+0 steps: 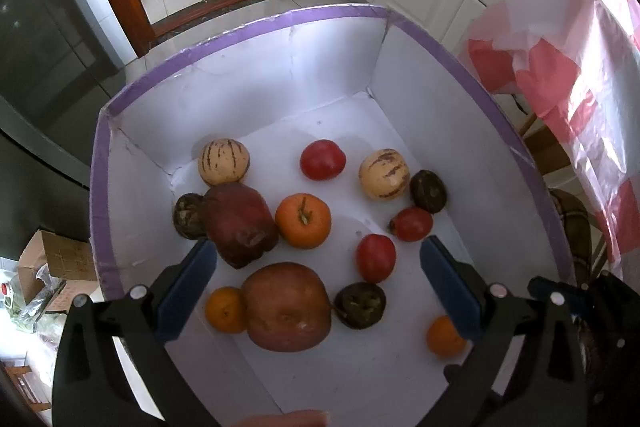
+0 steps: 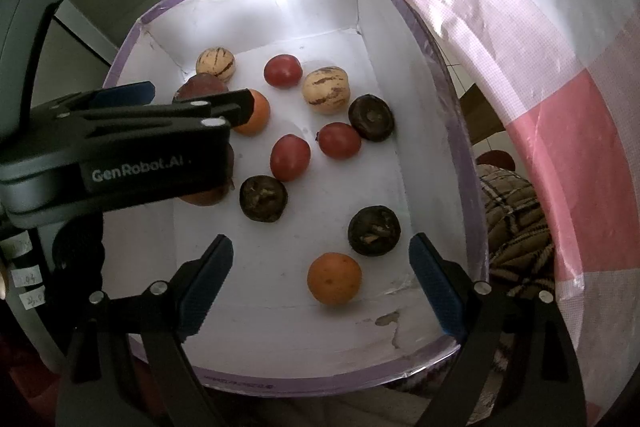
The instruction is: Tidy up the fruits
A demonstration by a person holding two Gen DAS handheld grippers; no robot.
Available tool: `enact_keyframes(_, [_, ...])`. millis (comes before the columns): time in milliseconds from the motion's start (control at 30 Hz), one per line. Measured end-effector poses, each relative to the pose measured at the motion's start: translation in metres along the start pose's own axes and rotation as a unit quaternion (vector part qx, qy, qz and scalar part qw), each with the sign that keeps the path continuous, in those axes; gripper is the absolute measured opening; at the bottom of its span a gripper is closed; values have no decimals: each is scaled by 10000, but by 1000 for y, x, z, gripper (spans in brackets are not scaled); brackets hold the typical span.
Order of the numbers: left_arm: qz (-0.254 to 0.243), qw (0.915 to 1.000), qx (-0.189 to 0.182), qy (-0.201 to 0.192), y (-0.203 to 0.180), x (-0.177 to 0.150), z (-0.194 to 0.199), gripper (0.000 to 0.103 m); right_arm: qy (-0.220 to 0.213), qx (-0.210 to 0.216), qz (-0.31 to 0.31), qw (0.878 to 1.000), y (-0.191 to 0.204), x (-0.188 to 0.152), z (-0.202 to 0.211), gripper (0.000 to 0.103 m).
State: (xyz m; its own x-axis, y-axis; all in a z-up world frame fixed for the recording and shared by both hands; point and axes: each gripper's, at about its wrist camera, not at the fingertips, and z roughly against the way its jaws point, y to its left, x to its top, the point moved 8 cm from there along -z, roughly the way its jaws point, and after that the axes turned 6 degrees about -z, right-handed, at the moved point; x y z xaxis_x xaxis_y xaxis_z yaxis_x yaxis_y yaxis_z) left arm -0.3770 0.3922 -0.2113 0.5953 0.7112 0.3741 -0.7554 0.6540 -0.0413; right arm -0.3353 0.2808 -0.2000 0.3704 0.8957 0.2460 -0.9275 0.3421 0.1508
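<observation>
White cardboard forms the floor of the purple-rimmed box (image 1: pixel 240 27) under both my grippers. My left gripper (image 1: pixel 318 267) hangs over it with fingers spread wide and nothing between the pads; my right gripper (image 2: pixel 320 275) is spread just as wide and empty too.

Just below my left fingers sit a big reddish apple (image 1: pixel 286 307), touching a small orange (image 1: pixel 225 309), and a dark brown fruit (image 1: pixel 360 305). A dark red fruit (image 1: pixel 240 227) lies by the left pad, a red tomato (image 1: pixel 375 258) nearer the right one. Between my right fingers an orange (image 2: pixel 334 279) rests alone, a dark fruit (image 2: pixel 374 231) just beyond it.

My left gripper's black body covers part of the fruit on the left in the right wrist view.

Open white floor lies near the front wall and the far right corner. A pink-and-white plastic sheet (image 2: pixel 520 67) hangs over the box's right side.

I count two striped pale melons, three tomatoes, three oranges, three or four dark fruits and two big reddish ones.
</observation>
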Motion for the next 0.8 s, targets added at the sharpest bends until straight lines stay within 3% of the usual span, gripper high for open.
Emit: enact_keyframes(800, [30,10000,-64,35,5,4,-5,102,10,-48,18,10000,-4,-1,2,87])
